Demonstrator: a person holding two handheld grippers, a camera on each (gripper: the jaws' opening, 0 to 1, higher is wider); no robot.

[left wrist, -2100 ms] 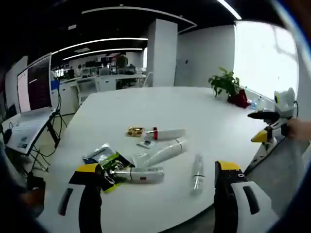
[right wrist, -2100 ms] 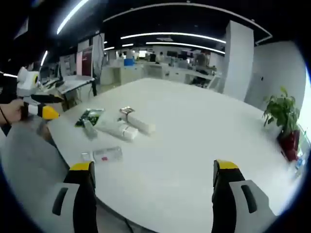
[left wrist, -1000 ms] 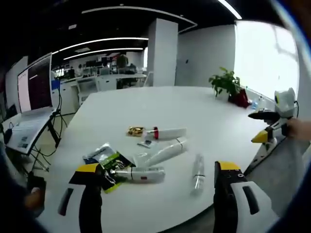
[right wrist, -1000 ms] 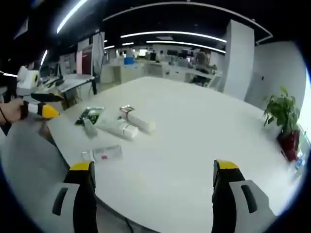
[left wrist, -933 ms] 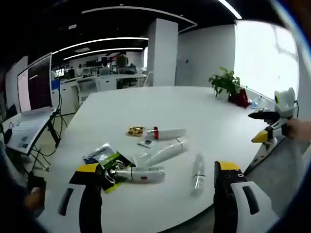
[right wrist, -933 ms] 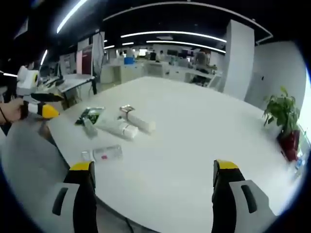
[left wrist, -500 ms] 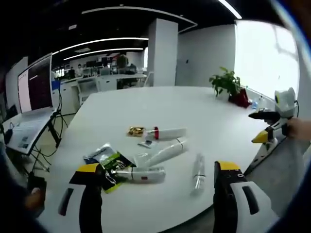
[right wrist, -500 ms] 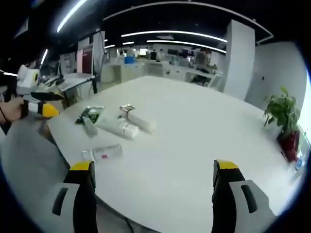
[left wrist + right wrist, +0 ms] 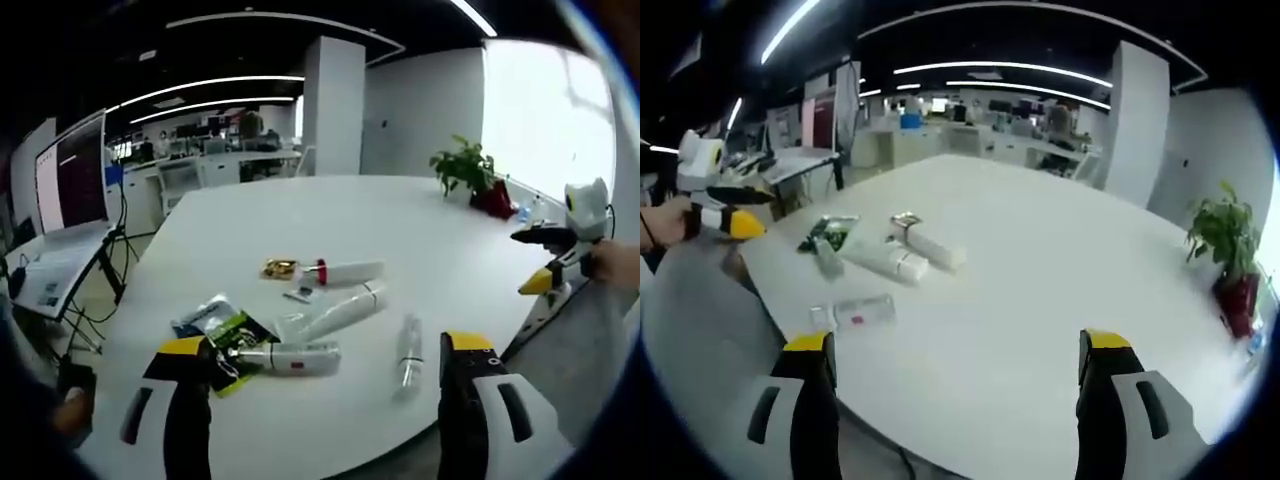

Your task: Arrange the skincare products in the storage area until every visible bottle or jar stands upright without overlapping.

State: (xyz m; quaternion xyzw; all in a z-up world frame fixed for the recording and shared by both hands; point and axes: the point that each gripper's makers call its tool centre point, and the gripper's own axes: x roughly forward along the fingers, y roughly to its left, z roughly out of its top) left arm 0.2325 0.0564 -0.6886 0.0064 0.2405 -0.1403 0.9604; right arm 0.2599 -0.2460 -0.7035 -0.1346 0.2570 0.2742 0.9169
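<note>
surface: white table (image 9: 300, 215), office behind
left gripper (image 9: 320, 362): jaws apart, nothing held
right gripper (image 9: 952, 362): jaws apart, nothing held
tubes (image 9: 335, 312): lying flat ahead of left jaws
clear bottle (image 9: 407, 354): on its side, near right jaw
sachet (image 9: 228, 332): beside left jaw

Smooth white counter, plastic and foil on top

The counter (image 9: 330, 215) looks smooth and matt white. The tubes (image 9: 330, 316) lying on it read as glossy white plastic; the clear bottle (image 9: 407, 352) is see-through. The green sachet (image 9: 232, 330) shines like foil. Each hand-held gripper (image 9: 325, 400) has matt white plastic jaws with yellow tips.
</note>
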